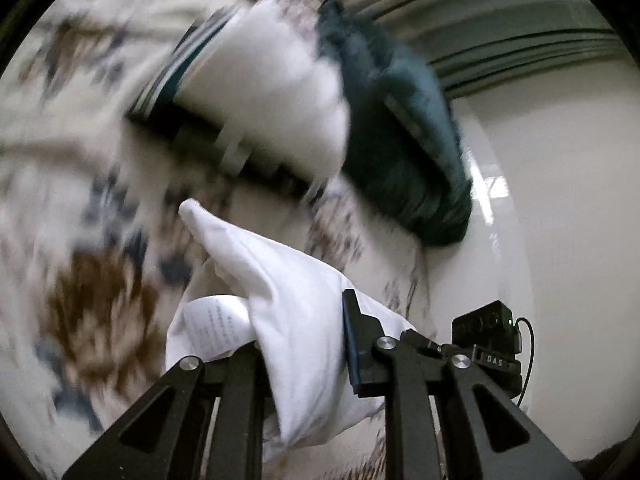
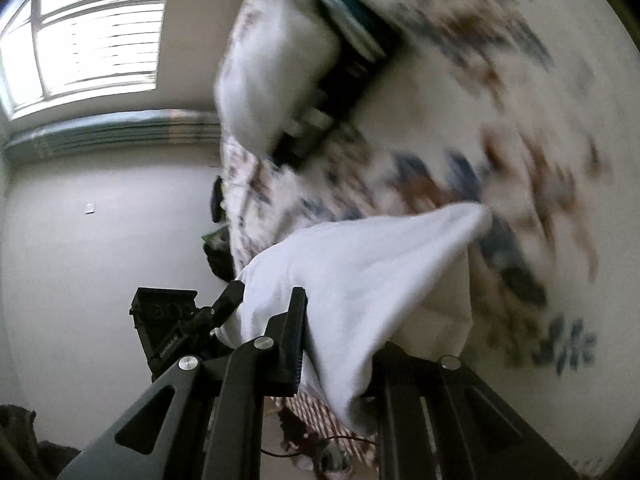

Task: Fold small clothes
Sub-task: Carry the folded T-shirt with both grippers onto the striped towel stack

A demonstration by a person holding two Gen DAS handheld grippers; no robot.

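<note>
Both grippers clamped on white garment (image 1: 296, 304)

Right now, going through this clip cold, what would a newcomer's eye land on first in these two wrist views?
First, the white garment bunched between the fingers of the left gripper, low in the left wrist view, with a printed care label showing. The right gripper is shut on the same white cloth. Behind lie the blurred patterned bedspread, a stack of folded clothes and a dark teal cushion.

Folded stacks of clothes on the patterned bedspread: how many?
1: a folded stack of white, striped and black clothes sits beyond the white garment pinched by the left gripper. Blur may hide more.
</note>
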